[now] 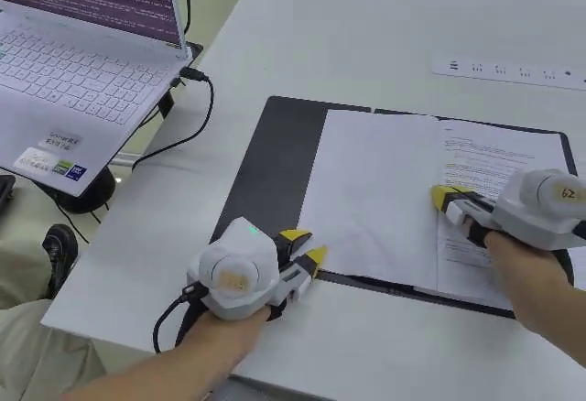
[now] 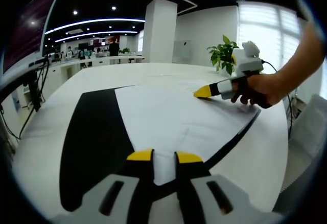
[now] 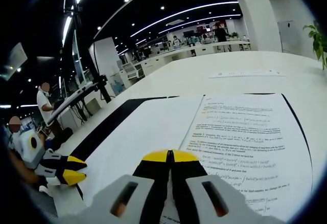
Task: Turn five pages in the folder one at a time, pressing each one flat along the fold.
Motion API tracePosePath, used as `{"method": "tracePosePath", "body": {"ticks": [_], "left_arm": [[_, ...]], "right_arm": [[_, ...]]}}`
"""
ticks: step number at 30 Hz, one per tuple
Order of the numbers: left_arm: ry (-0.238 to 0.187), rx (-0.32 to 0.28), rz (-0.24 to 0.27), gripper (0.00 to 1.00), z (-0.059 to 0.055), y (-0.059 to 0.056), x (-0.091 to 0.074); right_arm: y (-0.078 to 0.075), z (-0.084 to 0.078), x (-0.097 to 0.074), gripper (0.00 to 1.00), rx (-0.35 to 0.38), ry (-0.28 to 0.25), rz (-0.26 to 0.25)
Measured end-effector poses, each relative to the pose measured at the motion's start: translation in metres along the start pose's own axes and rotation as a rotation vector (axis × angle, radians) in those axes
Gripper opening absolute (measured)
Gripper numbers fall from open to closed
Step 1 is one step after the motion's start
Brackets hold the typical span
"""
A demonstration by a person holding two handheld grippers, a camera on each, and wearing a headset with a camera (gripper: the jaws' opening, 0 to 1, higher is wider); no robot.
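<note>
A black folder (image 1: 273, 167) lies open on the white table. A blank white page (image 1: 375, 190) is turned to its left side and a printed page (image 1: 499, 167) lies on the right. My right gripper (image 1: 442, 198) is shut with nothing in it. Its yellow tips (image 3: 169, 156) rest on the paper by the fold, between the blank sheet (image 3: 148, 127) and the printed page (image 3: 245, 132). My left gripper (image 1: 307, 245) sits at the folder's near edge. It is slightly open (image 2: 164, 156) and empty, pointing over the blank page (image 2: 168, 116) towards the right gripper (image 2: 202, 92).
An open laptop (image 1: 82, 62) stands at the far left, and its cable (image 1: 197, 113) curves towards the folder's corner. A white power strip (image 1: 513, 71) lies at the back right. The table's near edge (image 1: 119, 337) runs just behind my left hand.
</note>
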State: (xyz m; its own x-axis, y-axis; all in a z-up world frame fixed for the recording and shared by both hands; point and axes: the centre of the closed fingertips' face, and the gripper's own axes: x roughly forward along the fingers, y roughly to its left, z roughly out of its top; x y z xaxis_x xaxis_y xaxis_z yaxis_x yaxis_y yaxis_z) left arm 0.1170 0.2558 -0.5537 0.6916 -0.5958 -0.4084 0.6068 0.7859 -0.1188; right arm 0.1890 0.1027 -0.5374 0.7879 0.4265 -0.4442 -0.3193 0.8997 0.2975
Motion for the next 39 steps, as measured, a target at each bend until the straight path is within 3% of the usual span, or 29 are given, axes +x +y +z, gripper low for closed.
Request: {"method": "tracePosePath", "body": {"ticks": [19,27,39], "left_arm": [[0.004,0.000,-0.001,0.15,-0.001,0.001,0.000],[-0.001,-0.002,-0.003,0.15,-0.002,0.002,-0.001],[0.000,-0.012,-0.001,0.15,-0.002,0.001,-0.001]], "right_arm": [[0.029,-0.040,-0.038,0.00,-0.035,0.060,0.064],[0.039,-0.058,-0.060,0.00,-0.018,0.097,0.097],[0.055,-0.075,-0.080,0.00,0.032,0.136,0.122]]}}
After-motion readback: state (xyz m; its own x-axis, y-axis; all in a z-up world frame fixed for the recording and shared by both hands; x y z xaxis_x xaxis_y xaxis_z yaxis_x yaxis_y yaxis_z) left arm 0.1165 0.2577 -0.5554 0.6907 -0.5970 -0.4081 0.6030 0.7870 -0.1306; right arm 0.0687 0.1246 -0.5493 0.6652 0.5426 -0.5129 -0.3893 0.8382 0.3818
